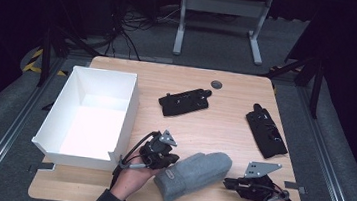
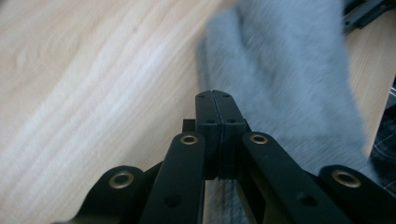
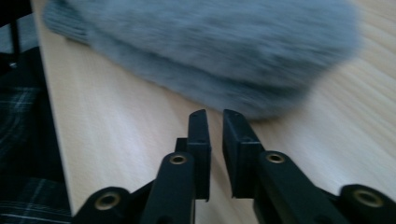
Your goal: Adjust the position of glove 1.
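Mitten (image 1: 192, 176), grey fleece, on the wooden surface (image 1: 224, 125) between both grippers.
Soft, fuzzy and rounded, it lies near the front edge, long axis diagonal: rounded tip far-right, ribbed cuff near-left. Left gripper (image 1: 170, 156) has its jaws fully closed at the mitten's edge; whether they pinch fabric cannot be told. Right gripper (image 1: 228, 182) is nearly closed, empty, just short of the mitten.

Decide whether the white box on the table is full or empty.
Empty. In the high view the white box shows only bare white walls and floor; nothing lies inside.
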### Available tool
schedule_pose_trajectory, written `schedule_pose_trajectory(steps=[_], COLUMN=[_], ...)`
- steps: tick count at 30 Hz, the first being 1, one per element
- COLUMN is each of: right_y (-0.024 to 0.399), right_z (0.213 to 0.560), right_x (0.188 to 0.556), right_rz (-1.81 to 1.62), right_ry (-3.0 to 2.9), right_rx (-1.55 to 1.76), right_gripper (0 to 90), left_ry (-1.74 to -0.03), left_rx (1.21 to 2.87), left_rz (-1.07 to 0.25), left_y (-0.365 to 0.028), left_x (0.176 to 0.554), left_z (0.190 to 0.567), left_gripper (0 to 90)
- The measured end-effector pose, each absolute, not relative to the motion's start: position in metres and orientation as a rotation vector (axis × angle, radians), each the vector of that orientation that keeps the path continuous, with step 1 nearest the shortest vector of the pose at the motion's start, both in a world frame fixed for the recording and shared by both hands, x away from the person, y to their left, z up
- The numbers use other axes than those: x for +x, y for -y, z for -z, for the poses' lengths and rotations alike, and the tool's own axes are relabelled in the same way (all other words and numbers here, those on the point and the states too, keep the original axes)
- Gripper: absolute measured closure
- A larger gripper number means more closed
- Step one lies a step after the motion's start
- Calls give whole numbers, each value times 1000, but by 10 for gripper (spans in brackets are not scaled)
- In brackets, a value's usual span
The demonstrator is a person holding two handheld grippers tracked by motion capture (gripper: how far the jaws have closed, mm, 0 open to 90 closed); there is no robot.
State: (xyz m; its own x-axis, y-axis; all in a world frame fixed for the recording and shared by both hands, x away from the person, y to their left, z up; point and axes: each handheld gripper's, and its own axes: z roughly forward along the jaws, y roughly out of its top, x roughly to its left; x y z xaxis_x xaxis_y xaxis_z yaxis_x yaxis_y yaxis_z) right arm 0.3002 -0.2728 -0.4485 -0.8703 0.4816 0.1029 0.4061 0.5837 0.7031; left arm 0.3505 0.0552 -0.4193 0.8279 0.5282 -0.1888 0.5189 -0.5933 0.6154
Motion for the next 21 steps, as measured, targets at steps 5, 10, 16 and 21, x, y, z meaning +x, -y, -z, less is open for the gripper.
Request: schedule_pose_trajectory(steps=[5, 10, 16, 21], right_y=[255, 247, 244, 238], right_z=[451, 455, 457, 458], right_x=[303, 317, 332, 349], right_rz=[-1154, -1126, -1093, -1068], right_ry=[-2729, -2718, -2693, -2667], right_rx=[719, 732, 752, 769], right_gripper=[900, 900, 900, 900], left_ry=[-784, -792, -799, -794], left_rx=[2323, 2323, 2311, 2309], left_rz=[29, 47, 75, 90], left_y=[-56, -55, -56, -53], left_x=[354, 355, 357, 357], left_z=[430, 433, 436, 437], left_gripper=[900, 900, 900, 900])
